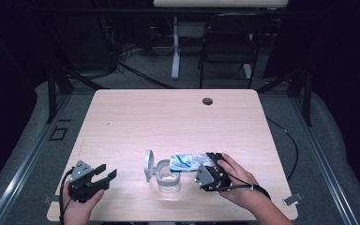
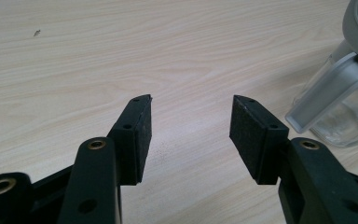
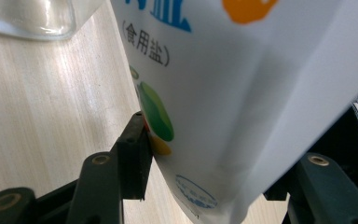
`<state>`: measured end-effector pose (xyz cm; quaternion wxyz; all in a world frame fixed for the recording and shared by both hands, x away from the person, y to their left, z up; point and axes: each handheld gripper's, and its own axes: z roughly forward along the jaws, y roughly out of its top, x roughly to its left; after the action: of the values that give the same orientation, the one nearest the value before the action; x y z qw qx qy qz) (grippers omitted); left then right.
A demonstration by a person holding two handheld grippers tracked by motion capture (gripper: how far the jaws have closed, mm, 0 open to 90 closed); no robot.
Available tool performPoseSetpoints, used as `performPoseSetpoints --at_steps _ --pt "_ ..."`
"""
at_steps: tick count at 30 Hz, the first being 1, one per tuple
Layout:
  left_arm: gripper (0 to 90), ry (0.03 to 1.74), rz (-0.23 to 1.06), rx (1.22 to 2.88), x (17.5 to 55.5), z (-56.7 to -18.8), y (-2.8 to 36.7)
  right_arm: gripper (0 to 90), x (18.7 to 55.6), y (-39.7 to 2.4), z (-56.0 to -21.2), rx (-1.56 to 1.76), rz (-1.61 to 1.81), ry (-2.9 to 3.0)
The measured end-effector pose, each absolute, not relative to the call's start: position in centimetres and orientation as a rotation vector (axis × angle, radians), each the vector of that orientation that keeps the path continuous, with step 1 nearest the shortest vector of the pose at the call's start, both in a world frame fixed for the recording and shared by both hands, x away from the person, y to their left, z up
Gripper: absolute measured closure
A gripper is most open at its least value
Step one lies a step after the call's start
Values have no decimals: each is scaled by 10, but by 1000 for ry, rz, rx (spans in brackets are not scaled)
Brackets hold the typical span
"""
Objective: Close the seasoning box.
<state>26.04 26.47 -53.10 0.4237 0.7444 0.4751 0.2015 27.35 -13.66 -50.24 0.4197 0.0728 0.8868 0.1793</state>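
Observation:
A white and blue salt bag [image 1: 187,161] lies tilted with its mouth end over a clear glass jar [image 1: 168,180]. The jar's grey hinged lid [image 1: 148,165] stands open to the left. My right gripper [image 1: 212,159] is shut on the bag's far end, held by a hand at the front right. In the right gripper view the bag [image 3: 242,93] sits between the jaws of my right gripper [image 3: 209,158], and the jar's base [image 3: 32,16] shows at top left. My left gripper [image 1: 108,170] rests open at the front left, with bare table between its jaws. In the left gripper view my left gripper [image 2: 191,121] points at the table, the jar [image 2: 340,126] to its right.
The light wood table [image 1: 168,117] has a cable hole [image 1: 207,101] near its far edge. A dark chair [image 1: 227,47] and a table leg [image 1: 175,51] stand beyond it. Cables trail off the right side.

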Motion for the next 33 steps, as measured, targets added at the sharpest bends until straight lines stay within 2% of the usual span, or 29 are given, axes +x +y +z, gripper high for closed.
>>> performPoseSetpoints --at_steps 33 --pt "490 1191 509 1853 261 -531 268 464 277 -131 -502 118 337 2218"
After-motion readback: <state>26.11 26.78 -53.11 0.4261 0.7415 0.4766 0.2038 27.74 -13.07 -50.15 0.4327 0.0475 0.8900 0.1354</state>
